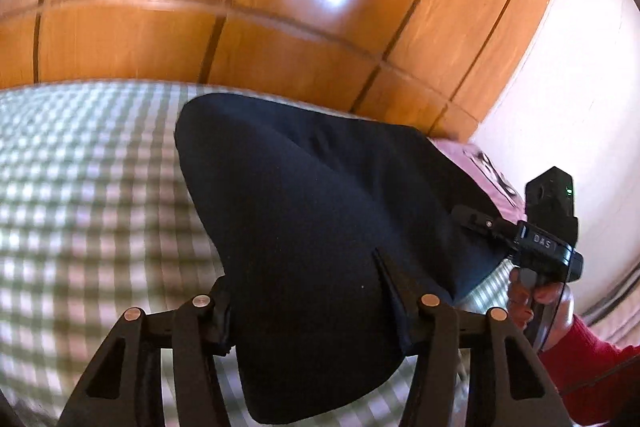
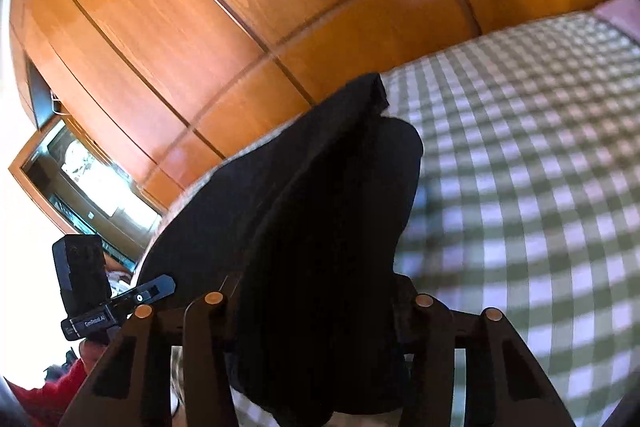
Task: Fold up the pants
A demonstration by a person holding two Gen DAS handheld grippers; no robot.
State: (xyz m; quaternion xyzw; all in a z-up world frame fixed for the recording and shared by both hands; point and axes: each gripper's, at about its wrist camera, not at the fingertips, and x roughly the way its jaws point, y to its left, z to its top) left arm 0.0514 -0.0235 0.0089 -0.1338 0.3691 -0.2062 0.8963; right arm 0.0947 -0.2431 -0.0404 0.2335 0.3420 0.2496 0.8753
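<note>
Dark navy pants (image 1: pixel 304 211) hang lifted above a green-and-white checked bed cover (image 1: pixel 88 195). My left gripper (image 1: pixel 308 303) is shut on one edge of the pants, the cloth bunched between its fingers. My right gripper (image 2: pixel 316 311) is shut on another edge of the pants (image 2: pixel 320 227), which drape forward over the checked cover (image 2: pixel 540 167). The right gripper also shows in the left wrist view (image 1: pixel 476 219), clamped on the far edge of the cloth. The left gripper shows in the right wrist view (image 2: pixel 160 287), at the pants' left edge.
A wooden panelled wardrobe (image 1: pixel 280 7) stands behind the bed. A pink garment (image 1: pixel 488 171) lies beyond the pants. A white wall (image 1: pixel 580 87) is at the right. A wood-framed opening (image 2: pixel 84 183) shows at the left. My red sleeve (image 1: pixel 592 367) is visible.
</note>
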